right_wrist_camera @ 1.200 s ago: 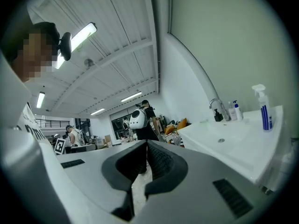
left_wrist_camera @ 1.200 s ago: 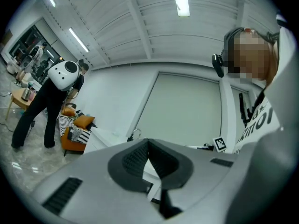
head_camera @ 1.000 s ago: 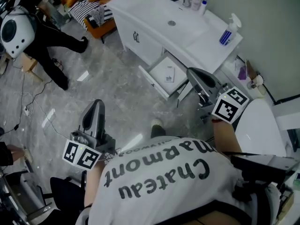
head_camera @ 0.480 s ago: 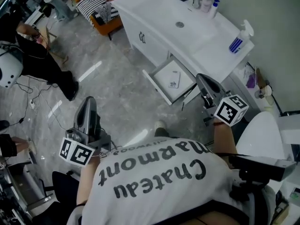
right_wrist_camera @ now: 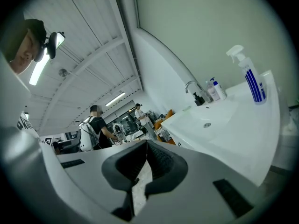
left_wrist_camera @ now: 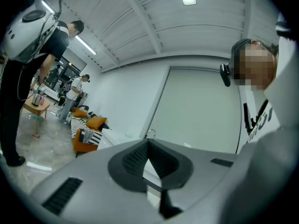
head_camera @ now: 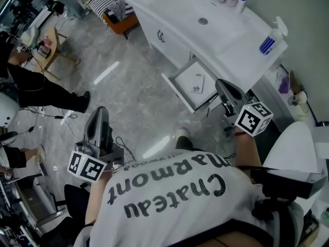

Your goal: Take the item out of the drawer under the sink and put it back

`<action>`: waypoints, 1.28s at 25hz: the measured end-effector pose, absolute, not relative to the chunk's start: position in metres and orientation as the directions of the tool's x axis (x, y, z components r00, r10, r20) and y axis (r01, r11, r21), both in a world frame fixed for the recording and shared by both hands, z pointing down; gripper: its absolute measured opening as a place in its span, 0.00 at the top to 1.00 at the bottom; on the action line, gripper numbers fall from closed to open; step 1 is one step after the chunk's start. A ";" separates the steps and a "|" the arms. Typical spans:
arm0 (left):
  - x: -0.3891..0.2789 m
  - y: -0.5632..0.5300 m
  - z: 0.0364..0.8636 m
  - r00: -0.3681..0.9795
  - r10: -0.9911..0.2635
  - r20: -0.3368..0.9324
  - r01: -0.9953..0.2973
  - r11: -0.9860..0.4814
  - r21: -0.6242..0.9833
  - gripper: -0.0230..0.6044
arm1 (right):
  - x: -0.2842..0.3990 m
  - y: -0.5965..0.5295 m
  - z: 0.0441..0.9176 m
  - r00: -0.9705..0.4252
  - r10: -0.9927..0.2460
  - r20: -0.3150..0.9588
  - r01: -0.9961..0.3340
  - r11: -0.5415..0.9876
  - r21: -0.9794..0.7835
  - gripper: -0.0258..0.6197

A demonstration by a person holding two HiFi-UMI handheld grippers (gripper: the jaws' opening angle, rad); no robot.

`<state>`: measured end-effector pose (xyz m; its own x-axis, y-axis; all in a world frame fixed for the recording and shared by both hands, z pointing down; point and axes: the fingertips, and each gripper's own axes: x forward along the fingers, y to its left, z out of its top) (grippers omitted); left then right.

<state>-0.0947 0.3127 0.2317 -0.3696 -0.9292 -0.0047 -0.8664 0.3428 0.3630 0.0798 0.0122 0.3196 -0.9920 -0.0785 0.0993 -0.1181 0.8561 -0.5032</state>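
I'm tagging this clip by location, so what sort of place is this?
Likely a bathroom set-up within a larger workspace: a white vanity sink, a spray bottle on its counter, an open drawer beneath, and a striped sofa beyond.

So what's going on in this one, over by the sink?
A person with a gripper in each hand stands at a white sink unit. The drawer under the sink is pulled open, and a small flat item lies inside it. The right gripper is the nearer one to the drawer, with its jaws together and empty. The left gripper is out over the floor, also shut and empty. Nothing is held yet.
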 end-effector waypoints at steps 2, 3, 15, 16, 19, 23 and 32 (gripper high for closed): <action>-0.097 0.310 0.231 -0.370 -0.929 0.003 -0.866 0.346 0.360 0.95 | 0.079 0.010 0.324 -0.991 -0.082 0.106 -0.125 0.853 -0.506 0.94; -0.098 0.309 0.232 -0.369 -0.929 0.006 -0.866 0.346 0.360 0.95 | 0.080 0.009 0.326 -0.990 -0.083 0.113 -0.129 0.854 -0.504 0.94; -0.118 0.290 0.252 -0.343 -0.939 0.013 -0.853 0.317 0.414 0.95 | 0.069 0.016 0.342 -0.984 -0.079 0.159 -0.148 0.863 -0.484 0.94; -0.121 0.286 0.254 -0.341 -0.940 0.012 -0.854 0.315 0.415 0.95 | 0.066 0.014 0.345 -0.983 -0.077 0.168 -0.150 0.862 -0.484 0.94; -0.134 0.276 0.256 -0.339 -0.941 0.009 -0.862 0.314 0.399 0.95 | 0.052 0.010 0.349 -0.982 -0.065 0.175 -0.145 0.859 -0.491 0.94; -0.149 0.256 0.261 -0.330 -0.944 -0.003 -0.870 0.303 0.389 0.95 | 0.029 -0.003 0.349 -0.983 -0.057 0.174 -0.135 0.868 -0.477 0.94; -0.174 0.222 0.276 -0.301 -0.954 0.014 -0.875 0.282 0.393 0.95 | -0.005 -0.014 0.355 -0.979 -0.034 0.201 -0.130 0.865 -0.485 0.94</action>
